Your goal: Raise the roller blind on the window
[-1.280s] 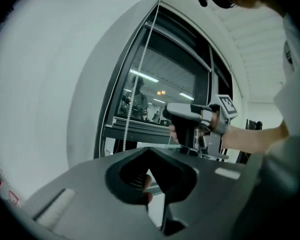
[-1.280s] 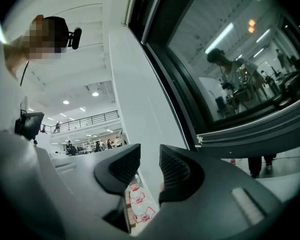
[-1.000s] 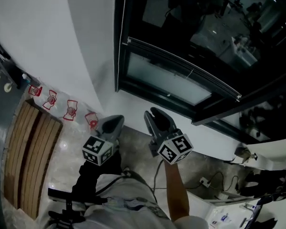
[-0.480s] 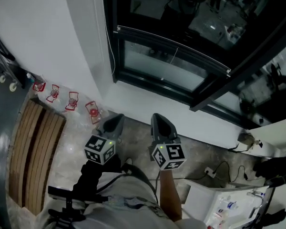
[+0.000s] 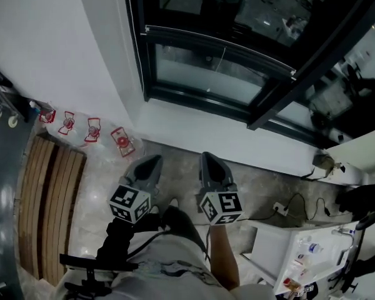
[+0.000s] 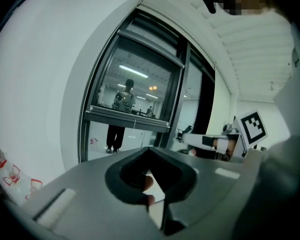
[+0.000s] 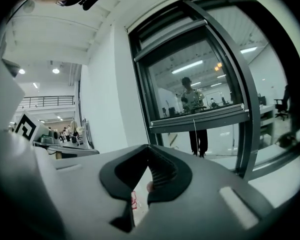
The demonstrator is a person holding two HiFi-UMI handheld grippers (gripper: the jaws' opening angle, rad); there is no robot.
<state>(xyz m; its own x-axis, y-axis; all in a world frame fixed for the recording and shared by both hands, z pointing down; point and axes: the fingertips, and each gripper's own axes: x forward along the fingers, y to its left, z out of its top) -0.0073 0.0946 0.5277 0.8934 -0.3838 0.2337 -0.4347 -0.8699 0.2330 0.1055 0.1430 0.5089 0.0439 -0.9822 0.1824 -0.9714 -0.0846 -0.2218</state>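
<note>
while both grippers hang over stone floor [image 5: 262,189], side by side and well short of window [image 5: 200,100], neither holds anything. left gripper [image 5: 149,163]: jaws together, nothing between. right gripper [image 5: 210,161]: jaws together, nothing between, just beside left one. both point toward window. roller blind [image 5: 219,47]: pale bottom bar crosses dark glass partway up, thin cord hanging from its middle. white wall [image 5: 62,55] left of frame. wooden slats [image 5: 50,211] on floor far left; red-printed plastic [image 5: 122,139] at wall foot.

Wooden slats [image 5: 50,205] left; red-labelled bottles [image 5: 92,130] along wall [image 5: 44,55].
</note>
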